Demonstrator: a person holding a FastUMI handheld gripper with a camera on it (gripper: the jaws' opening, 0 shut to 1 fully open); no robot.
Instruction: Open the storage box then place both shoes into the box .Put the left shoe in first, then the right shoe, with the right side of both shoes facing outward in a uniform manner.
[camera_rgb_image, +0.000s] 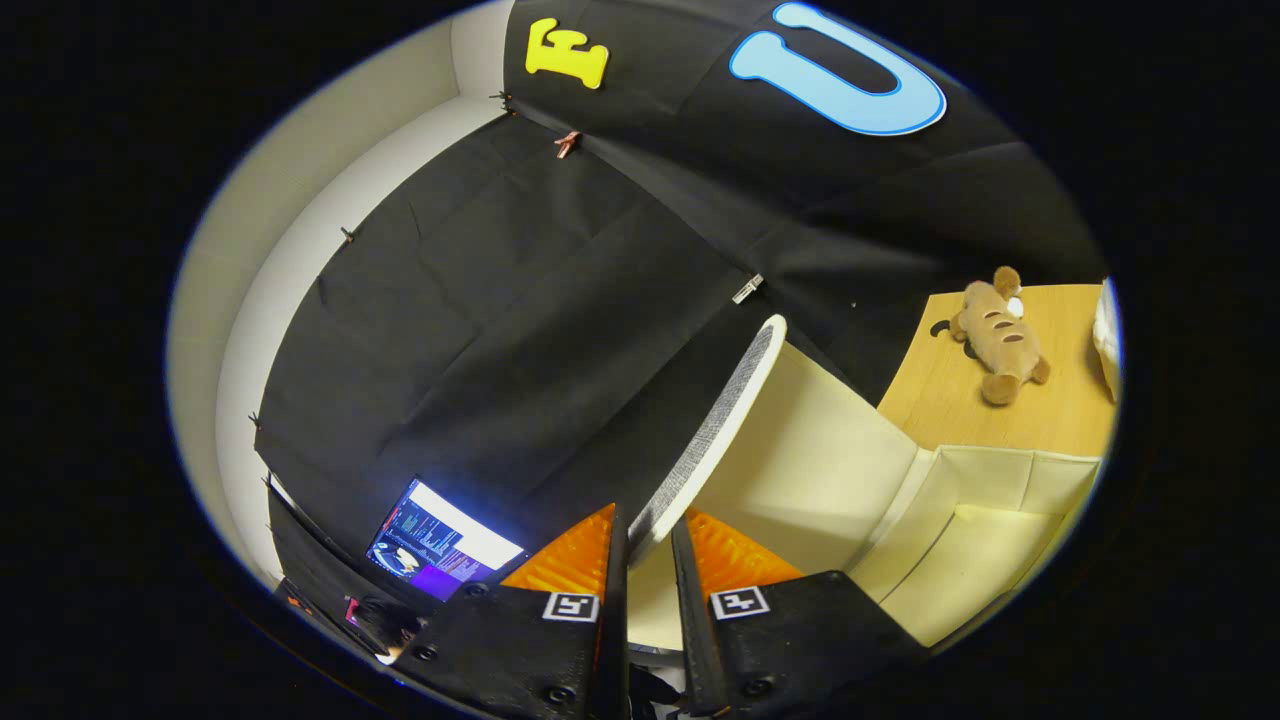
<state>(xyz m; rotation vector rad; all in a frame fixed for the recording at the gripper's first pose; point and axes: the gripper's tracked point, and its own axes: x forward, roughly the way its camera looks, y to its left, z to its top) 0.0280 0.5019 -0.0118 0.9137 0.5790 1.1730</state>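
My gripper (648, 525) is shut on the front edge of the storage box lid (722, 425), one finger on either side of it. The lid is swung up and stands nearly on edge, its grey woven outside facing the black cloth and its cream inside (815, 455) facing the box. Beyond the fingers lies the opened storage box (965, 545), cream-lined, with folded side walls and a bare inside. It sits on a wooden table (950, 405).
A brown plush toy (1000, 335) lies on the wooden table beyond the box, and a white object (1105, 340) sits past it. A lit monitor (440, 545) stands low against the black cloth, with a person's head (385, 620) below it.
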